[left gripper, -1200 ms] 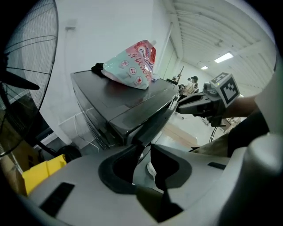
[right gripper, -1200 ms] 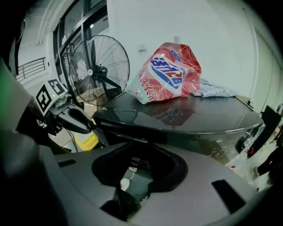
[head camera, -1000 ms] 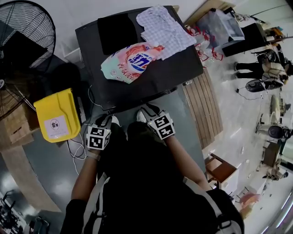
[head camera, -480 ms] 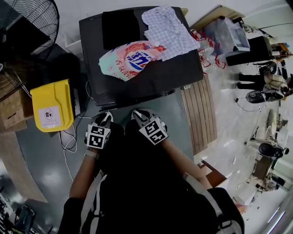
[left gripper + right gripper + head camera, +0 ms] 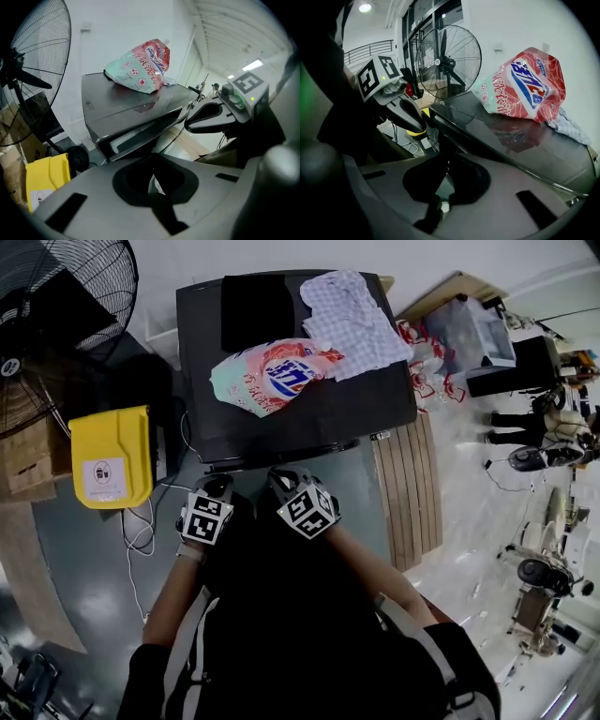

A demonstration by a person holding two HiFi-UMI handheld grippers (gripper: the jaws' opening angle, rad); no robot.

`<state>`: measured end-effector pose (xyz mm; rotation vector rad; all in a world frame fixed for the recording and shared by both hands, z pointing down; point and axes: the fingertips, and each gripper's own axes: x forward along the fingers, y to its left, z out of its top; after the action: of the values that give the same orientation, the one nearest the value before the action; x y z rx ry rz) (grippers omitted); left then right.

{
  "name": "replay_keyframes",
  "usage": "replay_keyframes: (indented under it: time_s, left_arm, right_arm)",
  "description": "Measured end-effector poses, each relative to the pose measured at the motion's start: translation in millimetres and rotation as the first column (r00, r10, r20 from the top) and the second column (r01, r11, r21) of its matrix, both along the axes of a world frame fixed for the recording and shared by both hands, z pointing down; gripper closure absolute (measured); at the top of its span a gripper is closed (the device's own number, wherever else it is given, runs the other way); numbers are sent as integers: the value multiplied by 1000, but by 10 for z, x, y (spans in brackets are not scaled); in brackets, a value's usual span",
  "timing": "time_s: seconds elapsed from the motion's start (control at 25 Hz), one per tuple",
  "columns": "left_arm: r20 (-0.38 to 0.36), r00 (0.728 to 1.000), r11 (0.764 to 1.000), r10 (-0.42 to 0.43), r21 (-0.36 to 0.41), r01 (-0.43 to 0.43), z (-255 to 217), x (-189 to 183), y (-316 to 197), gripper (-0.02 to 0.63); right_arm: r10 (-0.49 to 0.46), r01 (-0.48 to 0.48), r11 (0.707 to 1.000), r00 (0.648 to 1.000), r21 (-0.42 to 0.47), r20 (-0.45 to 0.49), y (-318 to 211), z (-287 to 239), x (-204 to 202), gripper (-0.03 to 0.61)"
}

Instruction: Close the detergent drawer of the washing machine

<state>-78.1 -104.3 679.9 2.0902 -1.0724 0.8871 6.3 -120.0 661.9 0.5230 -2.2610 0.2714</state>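
As the left gripper [image 5: 217,487] and right gripper [image 5: 281,480] hang at the washing machine [image 5: 300,418] front, jaws together on nothing, the right pair just closing, they seem readied to shove the drawer [image 5: 125,139] in.

We hold a hand-held gripper in each hand, low and close in front of our body, both arms bent and reaching forward and down. Our left hand-held gripper [image 5: 216,486] points steeply downward, its jaws pressed together with nothing between them. Our right hand-held gripper [image 5: 281,480] sits just beside it, angled toward it. Its jaws have just been closing and now meet, with nothing between them. Each marker cube [image 5: 204,518] faces up toward our head. Our left forearm [image 5: 173,592] and right forearm [image 5: 375,568] are bare.
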Motion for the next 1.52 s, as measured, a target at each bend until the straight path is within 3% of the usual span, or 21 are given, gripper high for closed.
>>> replay_keyframes:
  time_s: [0.24,0.6,1.12,1.32,1.52]
  left_arm:
    - [17,1000,1000,7,-10,-7,14,13,-7,603]
    - [32,999,1000,10,20,-11,21,-62,-110,603]
    - [8,999,998,46,-51,-46,118,-38,-119,603]
    - [26,999,999,29,-32,-28,107,-106,-250,604]
    - [7,999,997,50,-57,-50,118,-100,-246,603]
  right_arm:
    - [-25,25,999,999,25,-21,-13,3,-16,561]
    - [65,-64,997,998,42,-23,-170,5,41,562]
    - [30,-29,999,998,30,-46,-190,58,9,563]
    - [74,-74,997,996,20,-47,-318,84,26,563]
    - [59,-59,998,996,-10,-63,-304,138,3,563]
